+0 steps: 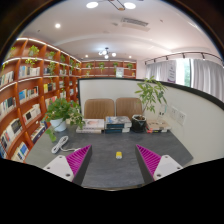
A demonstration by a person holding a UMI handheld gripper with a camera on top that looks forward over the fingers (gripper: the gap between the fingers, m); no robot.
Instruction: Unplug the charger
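Hovering open-fingered gripper (114, 160) over grey table (112, 172), nothing held.
No charger is identifiable; small yellow object (118, 154) lies just ahead of the gripper, risking a wrong grab.

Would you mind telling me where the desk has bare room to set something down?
The desk is bare between and just ahead of the open gripper, apart from a small yellow item. Farther back it is crowded: books, a plant and a white phone.
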